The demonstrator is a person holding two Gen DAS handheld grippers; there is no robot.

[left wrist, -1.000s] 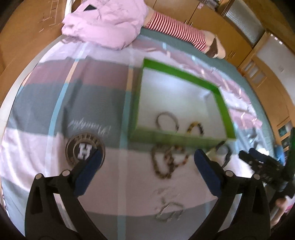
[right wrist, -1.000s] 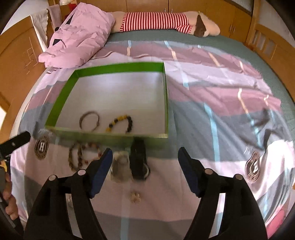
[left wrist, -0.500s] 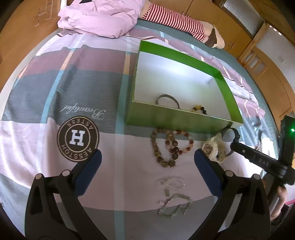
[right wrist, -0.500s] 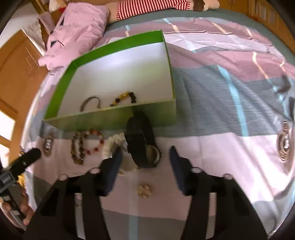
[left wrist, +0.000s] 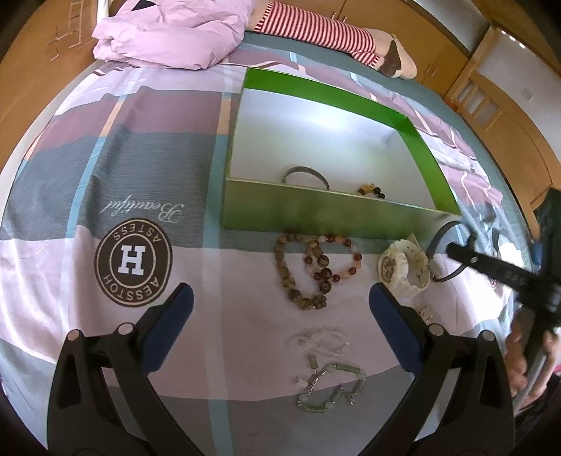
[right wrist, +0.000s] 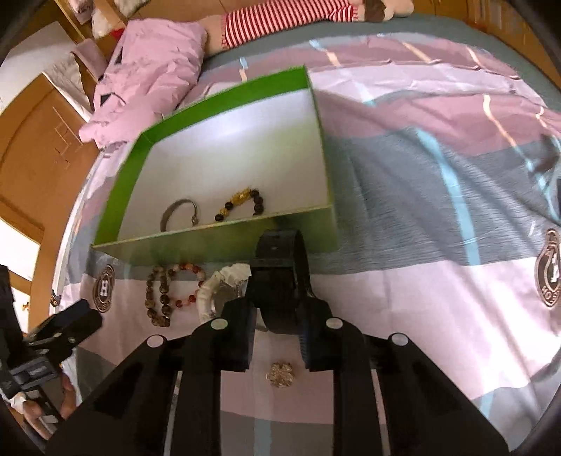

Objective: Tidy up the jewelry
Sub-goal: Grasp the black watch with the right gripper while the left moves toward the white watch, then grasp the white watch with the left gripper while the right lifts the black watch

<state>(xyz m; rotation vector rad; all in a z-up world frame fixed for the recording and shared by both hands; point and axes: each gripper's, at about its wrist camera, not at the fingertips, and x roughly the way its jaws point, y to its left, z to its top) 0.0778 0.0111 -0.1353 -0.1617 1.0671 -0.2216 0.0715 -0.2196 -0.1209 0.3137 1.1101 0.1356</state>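
Note:
A green box (left wrist: 315, 214) (right wrist: 217, 242) lies on the bed with a grey bangle (left wrist: 305, 174) (right wrist: 177, 214) and a yellow-black bead bracelet (left wrist: 371, 191) (right wrist: 242, 207) inside. In front of it lie brown bead bracelets (left wrist: 308, 270) (right wrist: 161, 291), a white watch (left wrist: 403, 268) (right wrist: 217, 291), a black watch (right wrist: 280, 280) and a green-stone chain (left wrist: 329, 382). My left gripper (left wrist: 277, 315) is open above the sheet, short of the beads. My right gripper (right wrist: 277, 333) is shut on the black watch's strap (left wrist: 441, 238); it shows at the right in the left wrist view.
A small gold flower brooch (right wrist: 279, 374) lies under my right gripper. A clear bead string (left wrist: 319, 338) lies on the sheet. A pink quilt (left wrist: 175, 35) and a striped plush toy (left wrist: 315, 28) sit at the bed's far end. Wooden cabinets surround the bed.
My right gripper has come down and closed on the black watch. My left gripper has moved lower and closer to the bead bracelets.

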